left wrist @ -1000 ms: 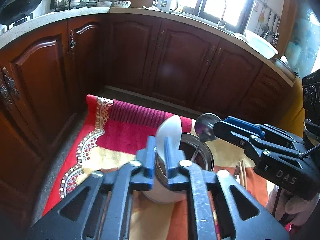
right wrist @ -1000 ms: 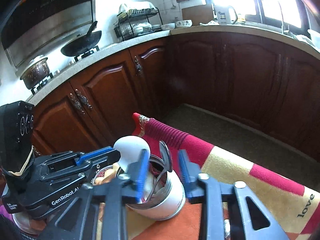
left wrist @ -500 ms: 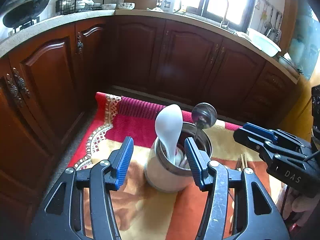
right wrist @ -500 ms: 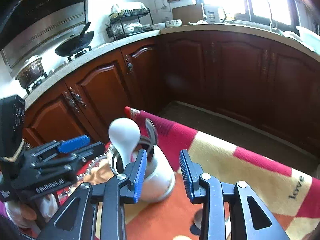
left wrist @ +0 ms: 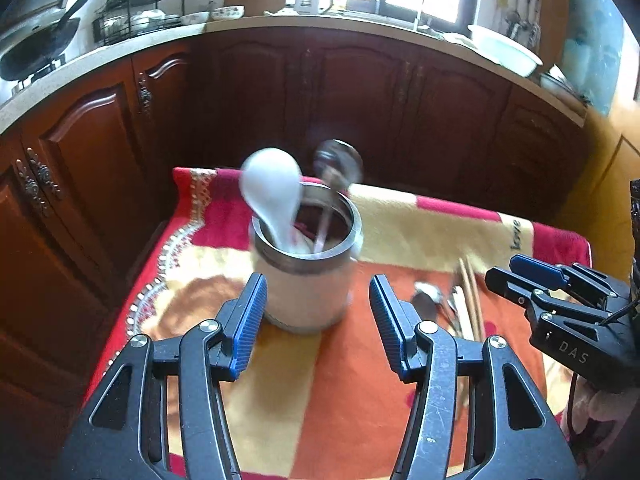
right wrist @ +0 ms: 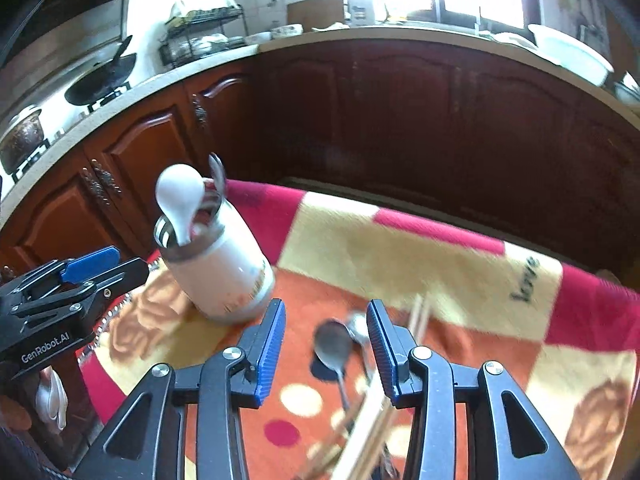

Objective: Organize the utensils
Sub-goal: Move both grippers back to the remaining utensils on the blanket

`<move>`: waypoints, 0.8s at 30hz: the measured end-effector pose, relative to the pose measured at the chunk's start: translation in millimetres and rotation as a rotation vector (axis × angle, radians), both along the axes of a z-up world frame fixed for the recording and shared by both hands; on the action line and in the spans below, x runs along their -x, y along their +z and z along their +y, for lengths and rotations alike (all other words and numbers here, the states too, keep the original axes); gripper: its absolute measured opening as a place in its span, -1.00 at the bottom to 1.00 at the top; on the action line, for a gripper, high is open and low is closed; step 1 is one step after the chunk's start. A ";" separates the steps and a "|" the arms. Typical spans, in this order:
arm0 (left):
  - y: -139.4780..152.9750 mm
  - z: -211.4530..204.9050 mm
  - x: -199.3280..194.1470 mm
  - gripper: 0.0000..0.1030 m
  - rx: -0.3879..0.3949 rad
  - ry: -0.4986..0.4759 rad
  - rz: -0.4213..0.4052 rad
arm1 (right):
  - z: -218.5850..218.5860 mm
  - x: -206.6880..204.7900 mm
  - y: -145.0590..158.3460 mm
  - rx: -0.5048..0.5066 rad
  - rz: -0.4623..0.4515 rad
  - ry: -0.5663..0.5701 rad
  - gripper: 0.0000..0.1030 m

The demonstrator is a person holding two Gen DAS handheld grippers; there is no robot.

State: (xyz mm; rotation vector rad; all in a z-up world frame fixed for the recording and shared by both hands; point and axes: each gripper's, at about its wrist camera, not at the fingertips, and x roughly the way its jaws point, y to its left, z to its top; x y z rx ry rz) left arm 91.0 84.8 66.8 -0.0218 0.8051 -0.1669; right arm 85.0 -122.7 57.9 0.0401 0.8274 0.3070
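Note:
A white utensil cup with a steel rim [left wrist: 306,276] stands on the cloth and holds a white spoon [left wrist: 272,196] and a metal spoon [left wrist: 338,164]. My left gripper [left wrist: 318,320] is open and empty just in front of the cup. My right gripper [right wrist: 326,344] is open and empty, low over a metal spoon [right wrist: 334,350] that lies flat on the cloth beside wooden chopsticks [right wrist: 418,314]. The cup [right wrist: 222,268] stands to its left in the right wrist view. The loose spoon [left wrist: 426,298] and chopsticks [left wrist: 470,300] also show in the left wrist view.
A red, orange and cream cloth [left wrist: 408,224] covers the small table. Dark wooden kitchen cabinets [left wrist: 360,92] curve behind it. The right gripper body [left wrist: 560,316] shows at the right of the left wrist view.
My left gripper let go of the white spoon, which now stands in the cup, and pulled back. My right gripper moved right, away from the cup, down over the loose spoon.

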 end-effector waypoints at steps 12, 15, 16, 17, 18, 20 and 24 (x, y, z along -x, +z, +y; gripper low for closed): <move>-22.9 -61.2 23.7 0.03 -0.028 -0.080 0.049 | -55.8 40.3 -16.4 0.034 0.028 -0.120 -0.20; -28.3 -72.7 26.2 0.03 -0.044 -0.094 0.054 | -66.7 46.3 -19.0 0.048 0.033 -0.144 -0.20; -29.9 -76.3 26.6 0.03 -0.048 -0.098 0.057 | -71.4 48.3 -21.0 0.054 0.036 -0.153 -0.20; -31.3 -79.5 27.2 0.03 -0.053 -0.102 0.058 | -74.8 49.6 -22.5 0.054 0.039 -0.158 -0.20; -32.3 -81.2 27.7 0.03 -0.056 -0.103 0.058 | -78.1 50.8 -23.9 0.051 0.043 -0.164 -0.20; -34.8 -87.0 28.8 0.03 -0.067 -0.110 0.056 | -83.5 52.9 -26.6 0.046 0.050 -0.175 -0.20; -39.7 -95.0 28.5 0.03 -0.070 -0.119 0.067 | -91.5 54.5 -32.6 0.047 0.065 -0.188 -0.20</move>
